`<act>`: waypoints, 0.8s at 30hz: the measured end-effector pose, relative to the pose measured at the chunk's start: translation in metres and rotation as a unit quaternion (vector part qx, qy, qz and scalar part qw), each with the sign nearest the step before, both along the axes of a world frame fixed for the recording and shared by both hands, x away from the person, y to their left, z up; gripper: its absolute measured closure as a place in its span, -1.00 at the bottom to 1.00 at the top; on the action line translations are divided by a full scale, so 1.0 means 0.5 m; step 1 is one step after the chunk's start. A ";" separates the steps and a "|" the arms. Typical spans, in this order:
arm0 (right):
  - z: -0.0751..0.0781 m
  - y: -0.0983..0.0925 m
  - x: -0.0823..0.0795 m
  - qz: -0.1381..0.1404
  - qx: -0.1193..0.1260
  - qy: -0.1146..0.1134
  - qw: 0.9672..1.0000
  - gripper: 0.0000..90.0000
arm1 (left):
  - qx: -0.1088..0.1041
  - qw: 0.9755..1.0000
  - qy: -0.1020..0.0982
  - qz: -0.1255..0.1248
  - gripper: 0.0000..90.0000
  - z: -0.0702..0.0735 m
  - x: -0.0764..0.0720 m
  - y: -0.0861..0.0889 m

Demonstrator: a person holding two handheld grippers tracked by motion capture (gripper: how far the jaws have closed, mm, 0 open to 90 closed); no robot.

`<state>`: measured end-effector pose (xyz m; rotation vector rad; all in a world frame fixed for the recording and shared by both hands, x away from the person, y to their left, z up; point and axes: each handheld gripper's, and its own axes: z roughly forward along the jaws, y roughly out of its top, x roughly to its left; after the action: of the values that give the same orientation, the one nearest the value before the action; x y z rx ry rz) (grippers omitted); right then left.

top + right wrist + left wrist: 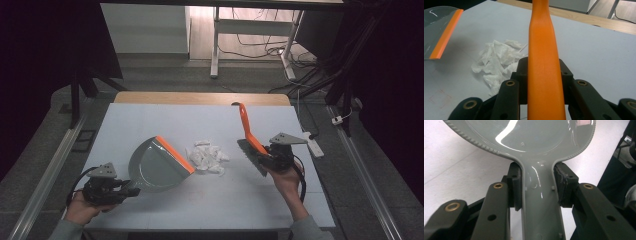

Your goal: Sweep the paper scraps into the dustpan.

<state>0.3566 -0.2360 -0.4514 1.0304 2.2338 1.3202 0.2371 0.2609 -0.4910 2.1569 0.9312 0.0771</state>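
The left gripper (131, 192) is clamped on the handle of the grey dustpan (155, 165), which lies at the near left of the table (150, 120), its orange lip turned toward a heap of crumpled white tissue (207, 157) at the middle. Right of the heap, the right gripper (263, 156) grips the orange brush (248, 135) by its handle — bristles down on the table, handle slanting up and away.

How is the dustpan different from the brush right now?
The dustpan is grey with an orange lip; the brush has an orange handle and a dark head. The dustpan lies low on the table, its lip toward the crumpled paper; the brush's handle points away from the person. The left tongs grip the dustpan's handle, the right tongs the brush's.
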 end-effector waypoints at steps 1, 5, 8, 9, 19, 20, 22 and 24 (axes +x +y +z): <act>0.000 0.004 0.001 0.001 -0.002 0.000 1.000 0.56 | 0.001 1.000 0.003 -0.003 0.36 -0.001 0.001 -0.003; -0.002 0.021 0.007 0.008 -0.010 0.003 1.000 0.56 | 0.004 1.000 0.010 -0.013 0.36 -0.006 0.002 -0.010; -0.004 0.038 0.015 0.015 -0.019 0.004 1.000 0.56 | 0.008 1.000 0.018 -0.022 0.36 -0.013 0.004 -0.014; -0.004 0.042 0.017 0.016 -0.019 0.006 1.000 0.56 | 0.008 1.000 0.018 -0.022 0.36 -0.013 0.004 -0.014; -0.009 0.067 0.031 0.023 -0.033 0.008 0.999 0.56 | 0.021 0.998 0.044 -0.036 0.36 -0.036 0.011 -0.031; -0.008 0.068 0.032 0.021 -0.034 0.010 0.999 0.56 | 0.020 0.998 0.044 -0.036 0.36 -0.036 0.011 -0.032; -0.008 0.070 0.036 0.021 -0.035 0.009 0.999 0.56 | 0.018 0.998 0.046 -0.037 0.36 -0.038 0.013 -0.034; -0.008 0.074 0.040 0.019 -0.036 0.010 0.999 0.56 | 0.022 0.998 0.049 -0.040 0.36 -0.042 0.014 -0.039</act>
<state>0.3765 -0.1991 -0.4553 0.9847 2.3084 1.2392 0.2442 0.2416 -0.5119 2.2534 0.9057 -0.0473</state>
